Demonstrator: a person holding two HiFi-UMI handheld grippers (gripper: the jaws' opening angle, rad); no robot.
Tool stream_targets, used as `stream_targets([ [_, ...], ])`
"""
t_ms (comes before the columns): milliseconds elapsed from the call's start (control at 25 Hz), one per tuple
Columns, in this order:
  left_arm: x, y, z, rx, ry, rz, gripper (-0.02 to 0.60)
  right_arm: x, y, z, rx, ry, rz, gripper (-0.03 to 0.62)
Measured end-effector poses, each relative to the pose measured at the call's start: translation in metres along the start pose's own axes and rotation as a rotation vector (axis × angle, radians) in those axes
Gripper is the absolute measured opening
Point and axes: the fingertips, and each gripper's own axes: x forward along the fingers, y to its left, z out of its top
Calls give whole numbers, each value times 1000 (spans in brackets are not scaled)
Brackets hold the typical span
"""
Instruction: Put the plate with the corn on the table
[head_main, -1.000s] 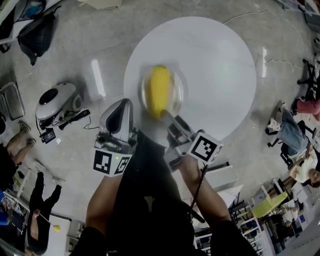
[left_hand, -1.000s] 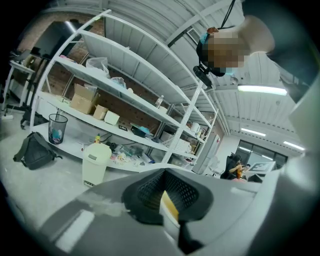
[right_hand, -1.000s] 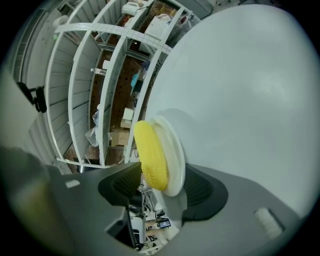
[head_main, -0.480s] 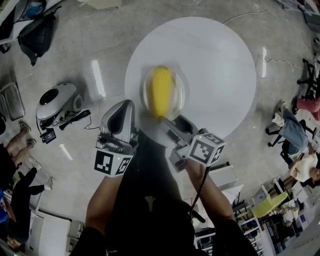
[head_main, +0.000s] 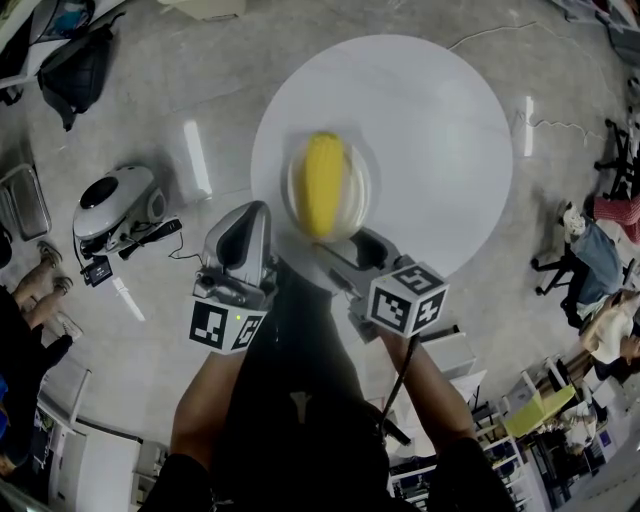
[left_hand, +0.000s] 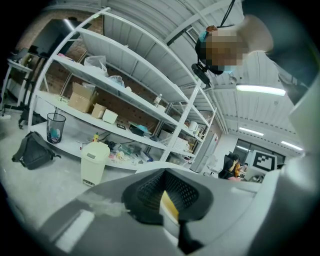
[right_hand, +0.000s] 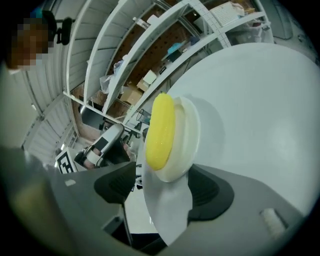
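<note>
Plate (head_main: 364, 196) with corn (head_main: 323, 184) sits on table (head_main: 440, 120) just ahead of right gripper (head_main: 345, 252), corn lengthwise away. Its jaws have just been opening, rim between them, ungripped. Left gripper (head_main: 240, 238) closed, empty.

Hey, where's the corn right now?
In the head view, the corn lies on the plate, which sits near the left, closer edge of the round white table.

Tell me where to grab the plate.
Probably take the plate by its near rim, coming in low from the person's side, one jaw above the lip, one below. The corn fills the middle, and that rim lies nearest the table edge.
</note>
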Motion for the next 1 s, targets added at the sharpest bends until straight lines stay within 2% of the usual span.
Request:
stream_targets([
  [280, 0, -1, -3, -3, 4, -2, 2, 2, -1, -10, -138, 90, -30, 325],
  [440, 1, -1, -4, -5, 2, -2, 2, 4, -1, -13, -181, 120, -39, 324],
  [640, 3, -4, -4, -8, 5, 1, 2, 0, -6, -11, -189, 133, -48, 295],
  [840, 2, -2, -5, -7, 10, 5, 2, 0, -8, -13, -249, 178, -79, 275],
  [1000, 0, 1, -7, -16, 10, 14, 2, -1, -16, -14, -278, 202, -124, 214],
])
